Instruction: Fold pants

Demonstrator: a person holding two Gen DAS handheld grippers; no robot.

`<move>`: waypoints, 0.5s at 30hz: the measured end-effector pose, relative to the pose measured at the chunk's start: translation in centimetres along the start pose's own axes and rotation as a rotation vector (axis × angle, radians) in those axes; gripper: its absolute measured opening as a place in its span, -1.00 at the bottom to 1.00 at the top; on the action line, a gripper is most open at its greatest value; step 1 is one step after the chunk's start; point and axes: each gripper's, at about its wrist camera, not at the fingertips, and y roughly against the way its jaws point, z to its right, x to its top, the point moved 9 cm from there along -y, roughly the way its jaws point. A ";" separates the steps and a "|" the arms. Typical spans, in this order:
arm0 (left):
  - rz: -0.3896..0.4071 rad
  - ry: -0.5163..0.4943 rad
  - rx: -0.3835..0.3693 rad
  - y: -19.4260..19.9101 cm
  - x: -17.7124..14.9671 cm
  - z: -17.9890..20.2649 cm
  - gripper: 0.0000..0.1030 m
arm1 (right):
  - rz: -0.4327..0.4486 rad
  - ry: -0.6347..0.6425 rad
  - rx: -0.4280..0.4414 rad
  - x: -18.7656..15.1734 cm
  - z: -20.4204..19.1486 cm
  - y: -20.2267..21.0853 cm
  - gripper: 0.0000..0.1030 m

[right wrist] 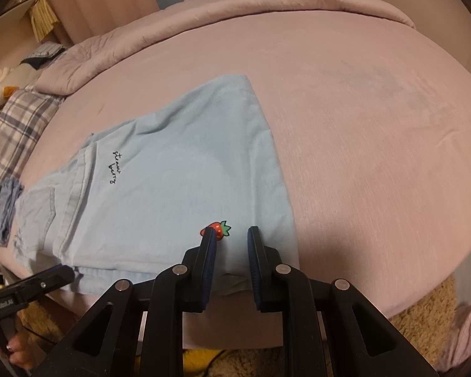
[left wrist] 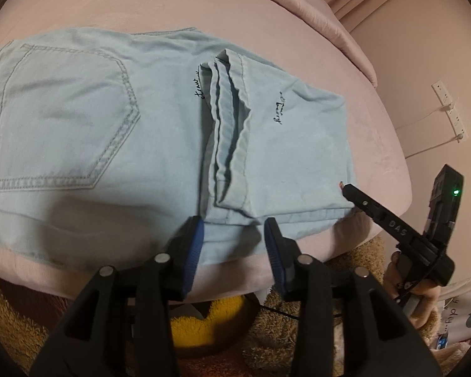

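Pants (left wrist: 116,132) folded once, flat on bed (left wrist: 367,144), near edge at 6 o'clock. Left gripper (left wrist: 232,235) fingers spread, empty, poised over near hem. Right gripper (right wrist: 232,245) fingers spread, empty, beside strawberry patch (right wrist: 218,229). Risk: uneven pinch catches top layer only, so fold skews. Loose cuffs (left wrist: 229,125) may bunch. Pants may slide off edge.

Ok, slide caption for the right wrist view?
Open right gripper at the near edge of folded light-blue pants on a pink bed.
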 end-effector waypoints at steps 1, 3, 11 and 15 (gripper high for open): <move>0.005 0.000 -0.003 0.3 0.0 0.1 -0.07 | 0.002 0.001 0.000 0.0 0.0 0.0 -0.65; 0.045 -0.003 0.012 1.4 0.6 0.3 0.20 | 0.004 -0.001 0.003 -0.1 0.0 0.1 -0.58; 0.315 0.140 0.134 10.0 4.1 -5.6 0.69 | 0.005 0.021 0.040 0.4 -0.9 0.4 -0.14; 0.427 0.262 0.224 13.4 4.6 -10.2 0.87 | 0.041 0.029 0.056 1.5 -1.5 1.5 0.35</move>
